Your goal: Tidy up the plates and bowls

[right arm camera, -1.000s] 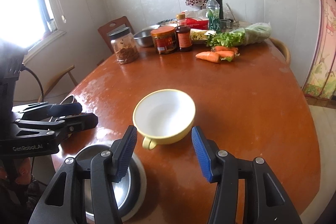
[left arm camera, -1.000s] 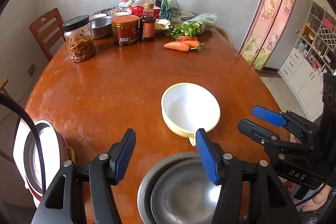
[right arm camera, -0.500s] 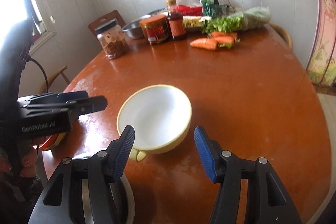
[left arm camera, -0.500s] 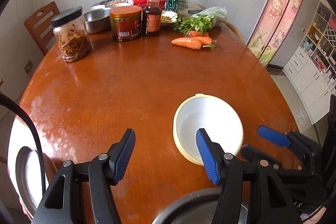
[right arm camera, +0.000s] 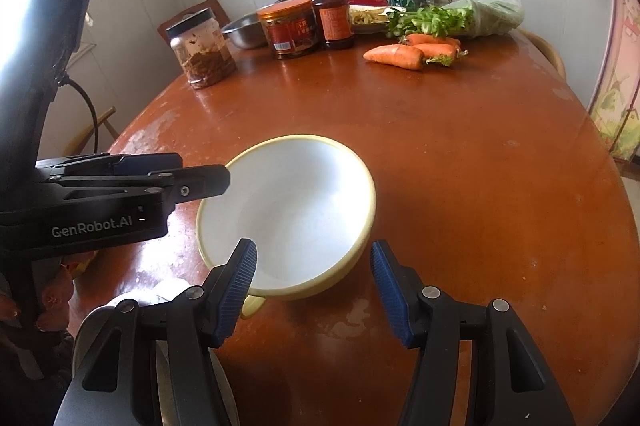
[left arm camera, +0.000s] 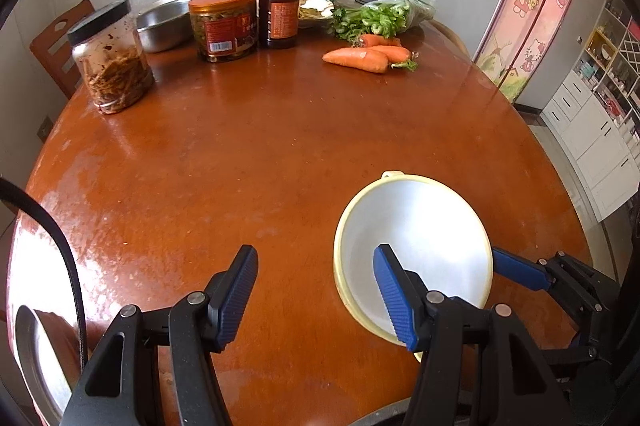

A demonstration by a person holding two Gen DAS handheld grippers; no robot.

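A white bowl with a pale yellow rim and a small handle (right arm camera: 288,210) sits on the round brown table (right arm camera: 460,154); it also shows in the left wrist view (left arm camera: 416,238). My right gripper (right arm camera: 312,286) is open, its fingers just short of the bowl's near rim, the left finger over the handle. My left gripper (left arm camera: 316,290) is open and empty, to the bowl's left, its right finger over the bowl's edge. A stack of steel bowls (right arm camera: 92,330) lies at the near table edge, mostly hidden.
At the far side stand a glass jar (left arm camera: 112,62), an orange-lidded tub (left arm camera: 224,24), a sauce bottle (left arm camera: 280,6), a steel basin (left arm camera: 164,22), carrots (left arm camera: 368,56), greens (left arm camera: 384,16) and bottles. A wooden chair (left arm camera: 60,42) stands at the far left.
Both grippers have moved forward over the table toward the bowl. The steel bowls have slid almost out of both views. Both grippers stay open.
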